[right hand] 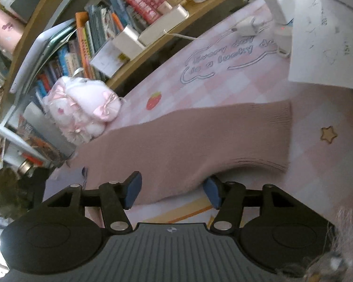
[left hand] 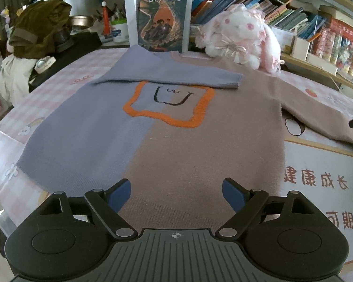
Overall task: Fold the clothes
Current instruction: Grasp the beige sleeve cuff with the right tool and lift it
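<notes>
In the left wrist view, the sweater's [left hand: 176, 145] hem at six o'clock is hidden behind the left gripper [left hand: 176, 195]. Its pink sleeve [left hand: 317, 117] runs off the frame's edge at three o'clock. The folded blue sleeve [left hand: 176, 75] covers the top of the orange motif [left hand: 169, 110].

In the right wrist view the whole scene is motion-blurred. Whether the right gripper's [right hand: 171, 191] pads press the pink sleeve [right hand: 188, 141] cannot be told. At ten o'clock, book spines [right hand: 82, 47] are unreadable. A furry thing [right hand: 336, 253] at five o'clock is cut off and unidentifiable.
</notes>
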Demonstrator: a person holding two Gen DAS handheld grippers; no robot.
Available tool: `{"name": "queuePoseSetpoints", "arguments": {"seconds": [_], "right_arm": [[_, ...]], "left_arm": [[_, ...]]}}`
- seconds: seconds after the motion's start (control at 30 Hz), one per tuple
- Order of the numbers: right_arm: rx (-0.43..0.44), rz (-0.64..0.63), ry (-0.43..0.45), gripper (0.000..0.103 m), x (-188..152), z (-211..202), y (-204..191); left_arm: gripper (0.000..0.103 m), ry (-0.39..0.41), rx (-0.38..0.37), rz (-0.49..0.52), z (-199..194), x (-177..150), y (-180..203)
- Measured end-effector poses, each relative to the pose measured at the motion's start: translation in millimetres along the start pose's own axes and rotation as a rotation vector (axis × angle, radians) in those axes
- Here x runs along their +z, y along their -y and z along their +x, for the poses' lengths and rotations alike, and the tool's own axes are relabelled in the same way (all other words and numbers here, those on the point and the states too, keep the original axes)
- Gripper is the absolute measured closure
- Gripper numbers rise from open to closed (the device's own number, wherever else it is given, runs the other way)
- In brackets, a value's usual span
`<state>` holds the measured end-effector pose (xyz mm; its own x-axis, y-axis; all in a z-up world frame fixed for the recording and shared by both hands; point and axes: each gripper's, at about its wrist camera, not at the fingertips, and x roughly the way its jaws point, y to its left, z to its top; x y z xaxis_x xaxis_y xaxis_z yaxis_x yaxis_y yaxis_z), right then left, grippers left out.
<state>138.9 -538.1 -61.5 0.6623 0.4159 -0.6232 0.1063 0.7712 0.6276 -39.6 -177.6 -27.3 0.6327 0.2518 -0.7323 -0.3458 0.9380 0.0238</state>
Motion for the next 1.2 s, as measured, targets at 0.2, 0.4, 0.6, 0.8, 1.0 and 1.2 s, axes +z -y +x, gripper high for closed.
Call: {"name": "queuePoseSetpoints", "arguments": {"seconds": [0.2,0.4,0.6,0.8,1.0,1.2], "right_arm": [[-0.138,0.016,0.105,0.064,10,-11,16],[-0.157,0.062,0.098,0.084,12,-13,27],[-0.133,0.059,0.070,0.098,14,-15,27],[-0.037,0.058,0.102,0.098,26,-31,5],[0.052,0.015,0.127,0.098,31,-40,-37],[0.136,-0.017,0.116,0.098,30,-33,-94]], "left_arm": [[0.016,-0.008,0.010,-0.026,1,-1,-5],[0.016,-0.017,0.004,-0.028,3,-1,-5],[0.016,-0.007,-0.011,-0.009,3,-1,-4],[0.016,0.003,-0.035,-0.001,5,3,-8],[0.016,0.032,-0.070,0.029,7,6,-16],[0.016,0.082,-0.126,0.114,9,13,-33]]}}
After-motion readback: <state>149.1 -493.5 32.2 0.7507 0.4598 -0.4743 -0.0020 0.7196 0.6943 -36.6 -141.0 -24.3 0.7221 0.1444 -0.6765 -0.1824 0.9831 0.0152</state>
